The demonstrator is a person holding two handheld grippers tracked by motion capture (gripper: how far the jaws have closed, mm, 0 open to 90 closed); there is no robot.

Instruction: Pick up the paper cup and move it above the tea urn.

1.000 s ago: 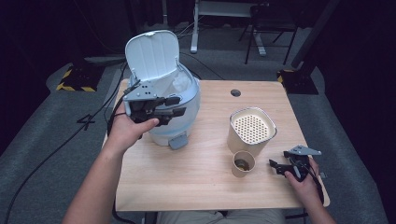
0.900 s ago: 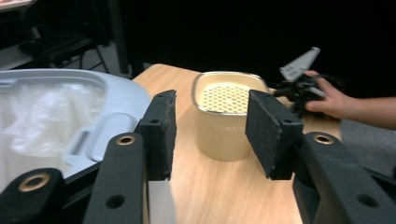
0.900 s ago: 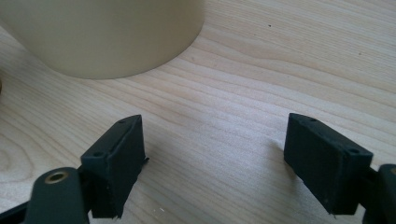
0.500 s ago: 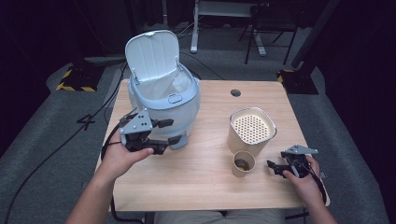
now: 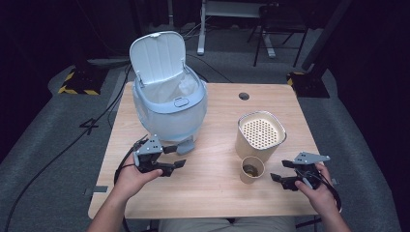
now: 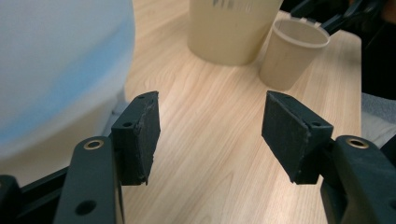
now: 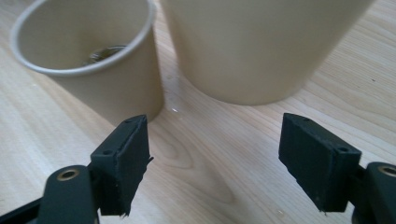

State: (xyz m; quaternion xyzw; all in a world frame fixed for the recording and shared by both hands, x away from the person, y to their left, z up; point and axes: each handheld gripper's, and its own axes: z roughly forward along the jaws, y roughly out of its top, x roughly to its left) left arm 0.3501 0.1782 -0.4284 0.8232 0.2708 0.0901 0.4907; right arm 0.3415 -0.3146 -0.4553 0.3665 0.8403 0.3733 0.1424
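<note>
Right gripper point(image 5: 285, 171) agape, empty, jaws just narrowing; paper cup point(image 5: 253, 169) directly ahead: straddle wall squarely, squeeze gently. Left gripper point(image 5: 173, 157) agape, empty, jaws just widening.

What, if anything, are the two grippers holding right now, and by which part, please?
Nothing is held. The left gripper and the right gripper both have open jaws with only bare table between them.
</note>
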